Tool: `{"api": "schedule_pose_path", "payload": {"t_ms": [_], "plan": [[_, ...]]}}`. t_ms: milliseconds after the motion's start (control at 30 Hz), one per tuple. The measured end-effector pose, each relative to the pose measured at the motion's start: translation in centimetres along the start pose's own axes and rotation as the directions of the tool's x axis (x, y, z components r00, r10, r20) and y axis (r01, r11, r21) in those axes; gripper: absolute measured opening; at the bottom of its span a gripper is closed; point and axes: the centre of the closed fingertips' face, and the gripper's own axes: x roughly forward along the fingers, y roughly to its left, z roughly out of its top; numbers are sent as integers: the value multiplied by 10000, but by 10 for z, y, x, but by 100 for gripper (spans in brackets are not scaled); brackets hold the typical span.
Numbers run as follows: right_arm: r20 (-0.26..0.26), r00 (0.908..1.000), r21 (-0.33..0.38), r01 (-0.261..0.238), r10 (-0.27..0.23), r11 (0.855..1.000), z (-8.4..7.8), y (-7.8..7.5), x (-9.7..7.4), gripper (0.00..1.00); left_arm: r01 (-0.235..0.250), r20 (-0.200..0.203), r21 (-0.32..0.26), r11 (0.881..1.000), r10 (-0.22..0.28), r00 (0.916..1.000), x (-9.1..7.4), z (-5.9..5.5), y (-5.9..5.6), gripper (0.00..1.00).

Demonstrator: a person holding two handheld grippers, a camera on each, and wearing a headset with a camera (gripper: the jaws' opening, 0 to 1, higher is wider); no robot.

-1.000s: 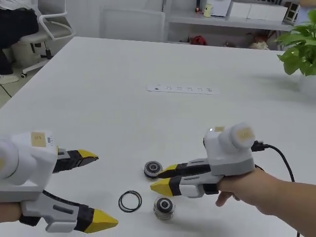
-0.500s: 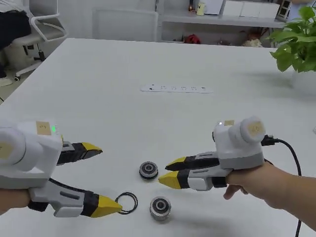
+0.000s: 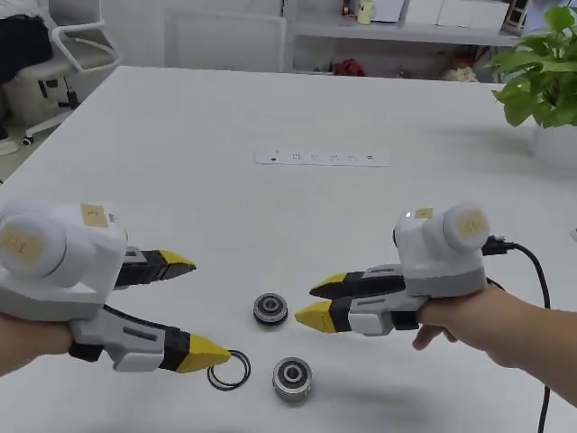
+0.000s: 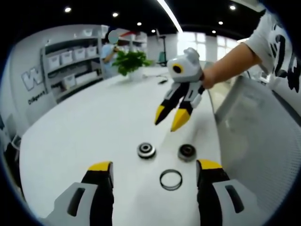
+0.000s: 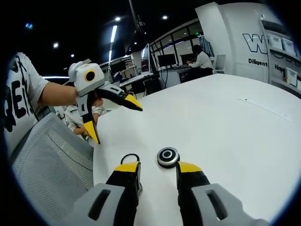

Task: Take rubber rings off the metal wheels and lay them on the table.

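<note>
Left tool (image 3: 200, 307) advanced; rubber ring (image 3: 228, 370) beside it

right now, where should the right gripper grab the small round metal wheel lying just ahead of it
Likely the outer rim of the small round metal wheel, right gripper coming in low from its own side. It lies flat on the white table, so only the round edge gives opposed faces.

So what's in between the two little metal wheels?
Just bare table in the head view, between the far wheel and the near wheel.
</note>
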Motion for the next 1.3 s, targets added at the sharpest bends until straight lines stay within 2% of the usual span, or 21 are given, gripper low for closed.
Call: {"api": "schedule_pose_path", "payload": {"t_ms": [200, 567, 1300], "plan": [[-175, 9998, -122, 80, -82, 9999, -5, -6, 5, 29, 28, -110, -86, 10000, -28, 9999, 8, -1, 5, 70], [-436, 9990, -260, 69, -81, 9996, -16, -11, 15, 29, 243, -172, -224, 9995, -247, 9995, 24, -3, 7, 66], [-547, 9985, -378, -6, -15, 9993, -26, -16, 32, 30, 581, -208, -764, 9954, -598, 9980, 49, -7, 12, 50]]}}
